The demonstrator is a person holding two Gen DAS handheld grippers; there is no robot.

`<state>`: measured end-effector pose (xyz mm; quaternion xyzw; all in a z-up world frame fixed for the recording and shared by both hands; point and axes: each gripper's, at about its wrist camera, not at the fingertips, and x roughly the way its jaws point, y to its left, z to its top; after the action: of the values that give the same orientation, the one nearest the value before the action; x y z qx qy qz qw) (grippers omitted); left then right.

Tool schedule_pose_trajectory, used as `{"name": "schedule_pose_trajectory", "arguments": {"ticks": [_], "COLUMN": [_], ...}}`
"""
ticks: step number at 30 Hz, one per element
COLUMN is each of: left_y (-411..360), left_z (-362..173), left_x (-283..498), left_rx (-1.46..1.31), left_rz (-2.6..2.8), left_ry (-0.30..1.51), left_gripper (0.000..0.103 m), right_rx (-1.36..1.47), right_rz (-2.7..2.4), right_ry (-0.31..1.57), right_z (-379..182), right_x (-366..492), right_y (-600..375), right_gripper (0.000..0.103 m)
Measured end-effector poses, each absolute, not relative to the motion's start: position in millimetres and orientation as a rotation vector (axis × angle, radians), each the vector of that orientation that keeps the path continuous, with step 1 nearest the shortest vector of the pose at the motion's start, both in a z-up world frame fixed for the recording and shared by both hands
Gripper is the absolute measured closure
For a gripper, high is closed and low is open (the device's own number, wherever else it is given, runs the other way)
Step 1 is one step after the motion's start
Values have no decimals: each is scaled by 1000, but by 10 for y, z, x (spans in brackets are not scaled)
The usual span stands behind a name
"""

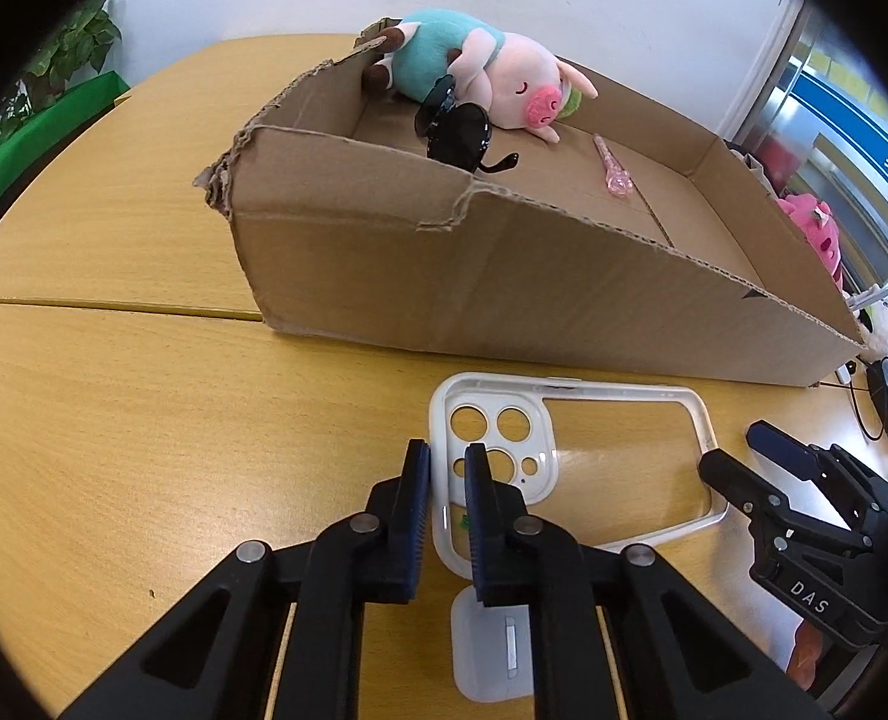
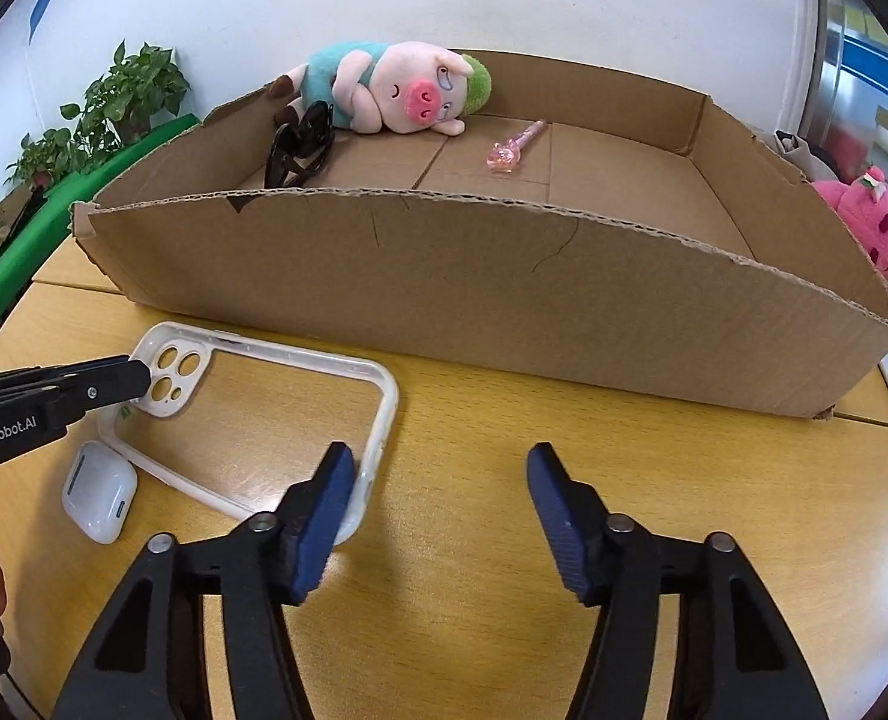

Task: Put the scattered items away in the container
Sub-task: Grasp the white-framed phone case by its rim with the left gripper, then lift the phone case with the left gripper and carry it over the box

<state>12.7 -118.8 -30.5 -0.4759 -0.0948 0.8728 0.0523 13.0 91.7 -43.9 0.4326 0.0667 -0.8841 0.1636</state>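
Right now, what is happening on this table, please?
A person with two grippers is tidying things into the box. The left gripper is shut on the camera end of the phone case; the right gripper is open at its other end. The pig, sunglasses and pink wand already lie inside; the earbud case waits outside.

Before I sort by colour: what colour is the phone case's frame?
White, with a clear back; the phone case shows best in the right wrist view.
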Motion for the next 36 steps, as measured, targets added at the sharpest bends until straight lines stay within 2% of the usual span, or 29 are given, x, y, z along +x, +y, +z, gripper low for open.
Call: {"name": "schedule_pose_trajectory", "arguments": {"ticks": [5,12,13,23,36], "left_y": [-1135,-966,-932,-668,-492], "left_z": [-314,-318,-319,-197,741], "left_x": [160,276,297,407,605], "left_rx": [-1443,-1430,-1429,-1411,-1062], "left_rz": [2655,2646,2640,2627,2739], "left_ry": [-272,-223,-217,-212,-179], "left_gripper": [93,93,93,97,97], "right_rx": [1212,1183,1184,1181,887], "right_rz": [-2492,-2471,-2466,-2524,-2661], "right_ry": [204,206,196,117,60], "right_z": [-418,-418,-417,-343,496], "right_x": [209,374,399,602,797], "right_y": [879,971,1000,1322,1650], "right_gripper": [73,88,94,96,96]}}
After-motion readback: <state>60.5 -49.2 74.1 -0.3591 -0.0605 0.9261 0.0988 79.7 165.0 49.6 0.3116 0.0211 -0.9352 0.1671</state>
